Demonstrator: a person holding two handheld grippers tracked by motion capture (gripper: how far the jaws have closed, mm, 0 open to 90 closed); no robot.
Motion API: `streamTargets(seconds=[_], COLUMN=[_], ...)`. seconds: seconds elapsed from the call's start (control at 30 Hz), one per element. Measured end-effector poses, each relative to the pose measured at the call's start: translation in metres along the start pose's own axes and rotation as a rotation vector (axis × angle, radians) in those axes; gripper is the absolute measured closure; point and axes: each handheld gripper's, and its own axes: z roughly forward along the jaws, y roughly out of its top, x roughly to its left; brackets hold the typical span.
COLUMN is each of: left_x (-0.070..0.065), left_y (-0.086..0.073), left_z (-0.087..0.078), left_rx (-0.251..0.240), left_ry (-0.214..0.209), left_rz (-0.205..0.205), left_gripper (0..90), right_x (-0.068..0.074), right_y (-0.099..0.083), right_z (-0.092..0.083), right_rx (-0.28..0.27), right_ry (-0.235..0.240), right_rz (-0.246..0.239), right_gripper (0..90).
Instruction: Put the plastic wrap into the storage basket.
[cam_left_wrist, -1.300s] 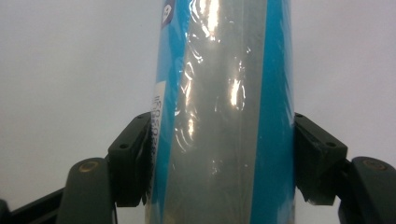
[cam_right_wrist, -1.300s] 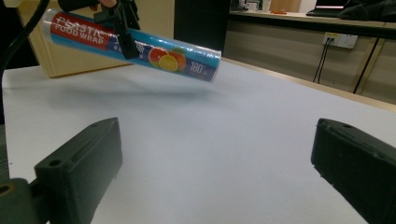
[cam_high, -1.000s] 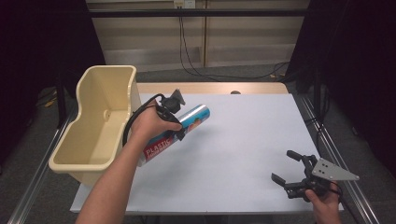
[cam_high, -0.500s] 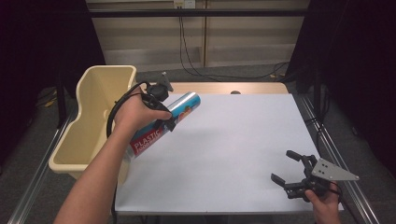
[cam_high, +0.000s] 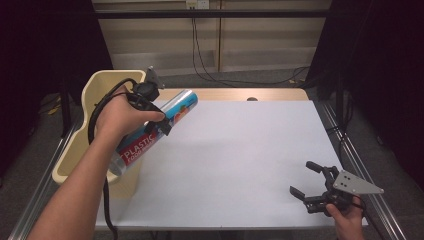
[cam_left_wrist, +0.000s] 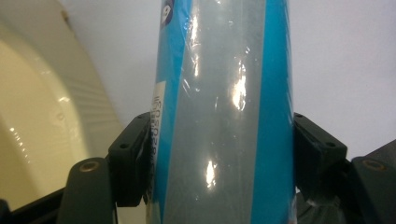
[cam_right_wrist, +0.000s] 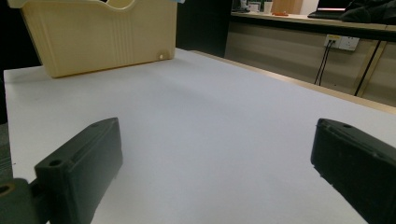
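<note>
A blue and silver roll of plastic wrap (cam_high: 174, 116), printed with "PLASTIC", hangs tilted above the right rim of a cream plastic basket (cam_high: 92, 86). My left gripper (cam_high: 161, 119) is shut on the roll's middle, and in the left gripper view both jaws press its sides (cam_left_wrist: 224, 154). The basket's inner wall (cam_left_wrist: 42, 107) lies below and to the left there. Near the table's front right corner, my right gripper (cam_high: 302, 177) is held low and open, its jaws wide apart with nothing between them (cam_right_wrist: 219, 172). The basket (cam_right_wrist: 98, 42) stands far across from it.
The white tabletop (cam_high: 240, 150) has a wooden strip along its far edge and metal rails (cam_high: 350, 150) down both sides. The basket stands on the table's left edge. Cables (cam_high: 210, 65) hang down the wall behind.
My left hand has carried the roll up and to the left, from over the table to above the basket's right rim. The right gripper has stayed in place.
</note>
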Motion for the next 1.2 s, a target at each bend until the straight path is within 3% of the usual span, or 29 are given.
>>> streamTargets(seconds=[0.5,0.9,1.2], left_x=[0.025,0.051,0.065], left_y=[-0.025,-0.049,-0.063], left_z=[-0.032,-0.055,-0.061], left_rx=[-0.053,-0.105,-0.124], left_ry=[-0.001,0.029,0.067], left_rz=[-0.093,-0.179,-0.232], left_gripper=[32.1,32.2,32.1], right_x=[0.001,0.003,0.004], right_y=[0.0,0.001,0.001], right_z=[0.0,0.001,0.001], right_rx=[0.0,-0.007,-0.009], right_ry=[-0.001,0.002,0.005], right_rz=[-0.006,-0.012,-0.014], right_gripper=[0.9,0.8,0.8])
